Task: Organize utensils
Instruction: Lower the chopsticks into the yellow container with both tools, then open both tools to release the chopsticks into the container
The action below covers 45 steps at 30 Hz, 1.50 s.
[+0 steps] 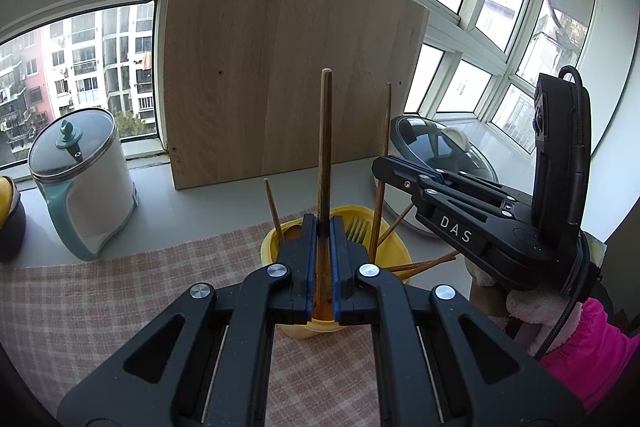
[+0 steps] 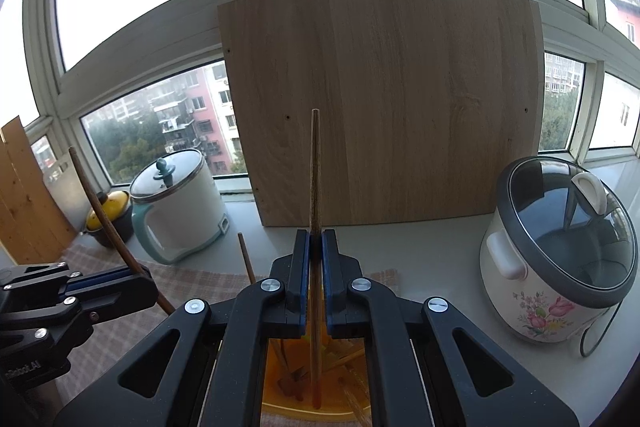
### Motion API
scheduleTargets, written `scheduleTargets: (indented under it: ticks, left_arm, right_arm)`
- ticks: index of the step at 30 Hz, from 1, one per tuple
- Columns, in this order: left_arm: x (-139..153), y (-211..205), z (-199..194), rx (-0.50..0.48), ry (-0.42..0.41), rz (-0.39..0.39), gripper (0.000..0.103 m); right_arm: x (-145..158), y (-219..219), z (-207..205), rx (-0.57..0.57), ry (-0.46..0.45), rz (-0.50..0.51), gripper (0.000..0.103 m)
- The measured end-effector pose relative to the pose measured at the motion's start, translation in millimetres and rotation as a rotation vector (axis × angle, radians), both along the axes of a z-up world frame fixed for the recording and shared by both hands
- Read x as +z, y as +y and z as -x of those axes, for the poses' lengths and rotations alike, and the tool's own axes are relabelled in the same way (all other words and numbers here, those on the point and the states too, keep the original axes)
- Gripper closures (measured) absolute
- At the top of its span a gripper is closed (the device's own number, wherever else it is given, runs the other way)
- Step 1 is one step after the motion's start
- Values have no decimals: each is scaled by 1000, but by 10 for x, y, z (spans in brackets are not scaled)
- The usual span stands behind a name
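A yellow utensil cup (image 1: 394, 247) stands on a checked cloth and holds several wooden chopsticks and a fork (image 1: 357, 229). My left gripper (image 1: 324, 223) is shut on a brown chopstick (image 1: 325, 131) that stands upright, its lower end in the cup. My right gripper (image 2: 315, 241) is shut on another brown chopstick (image 2: 315, 167), upright over the cup (image 2: 280, 391). The right gripper also shows in the left wrist view (image 1: 384, 169), right of the cup. The left gripper shows in the right wrist view (image 2: 136, 273), holding its chopstick (image 2: 100, 207).
A wooden board (image 1: 280, 67) leans against the window behind the cup. A white and teal kettle (image 1: 84, 183) stands at the left, with a yellow-lidded dark pot (image 2: 110, 215) beside it. A flowered rice cooker (image 2: 560, 259) stands at the right. The checked cloth (image 1: 100, 299) covers the near counter.
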<state>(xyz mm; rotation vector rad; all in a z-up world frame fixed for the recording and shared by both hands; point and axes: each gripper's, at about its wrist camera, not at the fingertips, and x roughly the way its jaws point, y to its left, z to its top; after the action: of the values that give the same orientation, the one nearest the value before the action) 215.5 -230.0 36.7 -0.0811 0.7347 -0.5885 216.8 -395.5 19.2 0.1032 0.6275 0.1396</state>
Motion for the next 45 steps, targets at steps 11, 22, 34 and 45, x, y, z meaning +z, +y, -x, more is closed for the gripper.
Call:
scheduleTargets:
  ticks: [11, 22, 34, 45]
  left_arm:
    - [-55, 31, 138, -1, 26, -11, 88]
    - [-14, 159, 439, 6, -2, -25, 81]
    - [71, 375, 853, 22, -51, -45, 71]
    - [219, 592, 1263, 58, -142, -79, 29]
  right_arm:
    - [-53, -50, 174, -15, 43, -9, 98]
    - [-33, -6, 495, -21, 43, 8, 69]
    - [114, 182, 977, -46, 46, 29, 65]
    - [290, 320, 1365, -82, 21, 59, 37]
